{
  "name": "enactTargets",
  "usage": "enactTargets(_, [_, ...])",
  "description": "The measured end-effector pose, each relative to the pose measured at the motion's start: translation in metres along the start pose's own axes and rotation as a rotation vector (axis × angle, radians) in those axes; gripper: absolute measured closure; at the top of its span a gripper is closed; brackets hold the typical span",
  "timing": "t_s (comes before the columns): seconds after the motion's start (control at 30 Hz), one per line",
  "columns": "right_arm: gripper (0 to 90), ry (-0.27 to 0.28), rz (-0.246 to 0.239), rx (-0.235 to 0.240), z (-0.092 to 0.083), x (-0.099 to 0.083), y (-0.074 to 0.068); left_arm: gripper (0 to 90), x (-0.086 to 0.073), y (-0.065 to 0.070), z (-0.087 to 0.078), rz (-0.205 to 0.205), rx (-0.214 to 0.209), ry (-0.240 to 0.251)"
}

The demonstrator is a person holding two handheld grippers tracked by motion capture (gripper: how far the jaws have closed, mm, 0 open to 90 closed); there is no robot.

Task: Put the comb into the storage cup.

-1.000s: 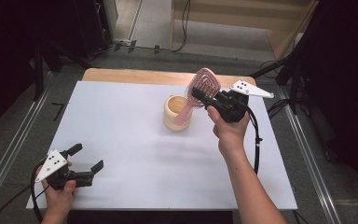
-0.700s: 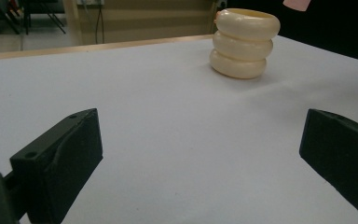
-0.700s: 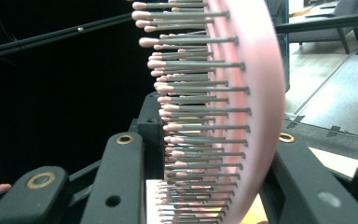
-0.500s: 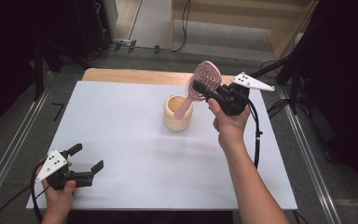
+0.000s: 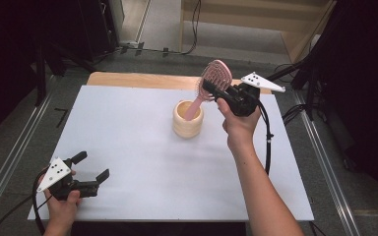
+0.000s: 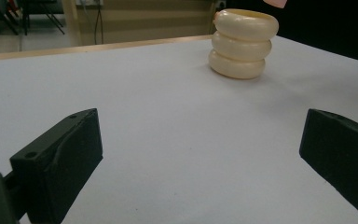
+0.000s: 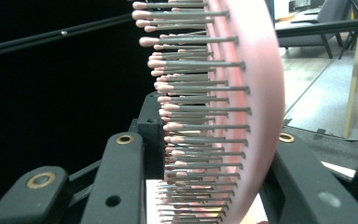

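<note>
The pink plastic hairbrush with grey pins (image 5: 211, 83) stands tilted, its handle down inside the round cream cup made of three fat rings (image 5: 187, 119) and its head up in the air. The right gripper (image 5: 213, 91) is clamped tight on the brush head, one black jaw on the pin side and one on the smooth back. The cup sits near the far middle of the big white table top (image 5: 128, 137). Well apart, at the near left corner, the left gripper (image 5: 92, 166) rests low with its jaws wide apart and nothing between them.
</note>
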State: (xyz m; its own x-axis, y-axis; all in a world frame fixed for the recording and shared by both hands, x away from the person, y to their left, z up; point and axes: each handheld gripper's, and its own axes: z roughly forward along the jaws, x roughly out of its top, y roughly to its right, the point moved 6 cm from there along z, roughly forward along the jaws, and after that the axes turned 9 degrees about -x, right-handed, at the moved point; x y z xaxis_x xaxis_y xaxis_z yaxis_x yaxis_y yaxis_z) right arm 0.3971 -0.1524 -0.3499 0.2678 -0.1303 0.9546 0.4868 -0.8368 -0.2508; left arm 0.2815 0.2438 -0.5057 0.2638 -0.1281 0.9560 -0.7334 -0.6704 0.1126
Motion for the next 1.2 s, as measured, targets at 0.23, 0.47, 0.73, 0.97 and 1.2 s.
enactTargets(0.23, [61.6,-0.012,0.001,-0.018,0.009,-0.005,0.004,0.0,0.000,0.000,0.000,0.003,0.001,-0.003])
enactTargets(0.47, [61.6,-0.012,-0.005,-0.028,0.015,-0.010,0.006,0.0,0.000,0.000,0.000,0.003,0.001,-0.003])
enactTargets(0.73, [61.7,-0.015,-0.014,-0.043,0.020,-0.013,0.008,0.0,0.000,0.000,0.000,0.002,0.001,-0.004])
enactTargets(0.97, [61.6,-0.030,-0.020,-0.055,0.026,-0.019,0.010,0.0,0.000,0.000,0.000,0.003,-0.002,-0.001])
enactTargets(1.2, [61.6,-0.050,-0.001,-0.074,0.032,-0.031,0.015,0.0,0.000,0.000,0.000,0.003,-0.003,0.000])
